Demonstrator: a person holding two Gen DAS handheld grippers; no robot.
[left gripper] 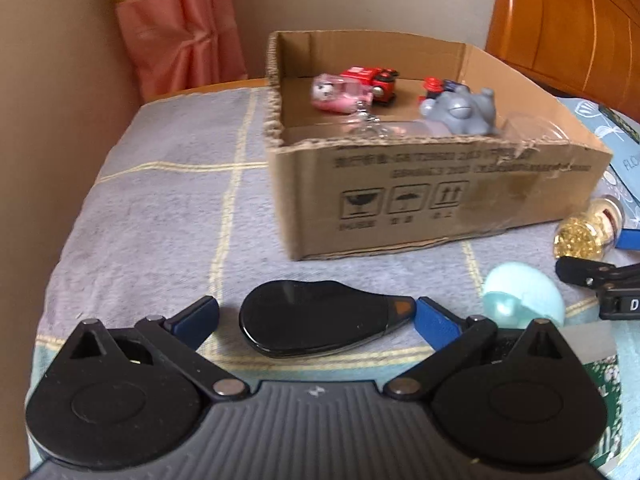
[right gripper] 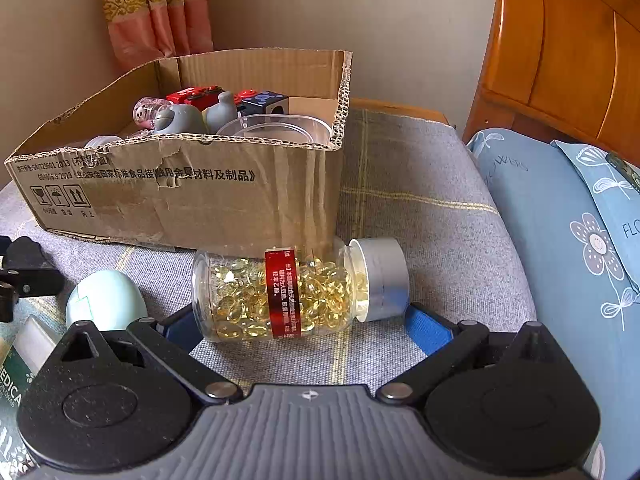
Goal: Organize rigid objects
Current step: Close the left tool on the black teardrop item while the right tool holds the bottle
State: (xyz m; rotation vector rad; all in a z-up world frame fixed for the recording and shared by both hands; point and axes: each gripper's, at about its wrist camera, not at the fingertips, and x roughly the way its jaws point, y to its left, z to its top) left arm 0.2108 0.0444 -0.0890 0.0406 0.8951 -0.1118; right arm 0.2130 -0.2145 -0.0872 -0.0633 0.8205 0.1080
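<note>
L gripper (left gripper: 316,312) open round black case (left gripper: 312,326), R gripper (right gripper: 296,320) open – straddling capsule bottle (right gripper: 288,294)

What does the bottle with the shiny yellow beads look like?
The bottle is clear, maybe plastic, nearly full of golden capsules. A red label wraps its middle and a silver cap closes its right end. It lies on its side on the grey blanket, just before the cardboard box, between the right gripper's open blue fingers.

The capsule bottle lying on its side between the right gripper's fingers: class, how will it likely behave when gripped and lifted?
The capsule bottle is round and lies sideways, so it may roll if nudged. Its clear wall looks smooth, perhaps slippery. The loose capsules would probably shift when it tilts.
</note>
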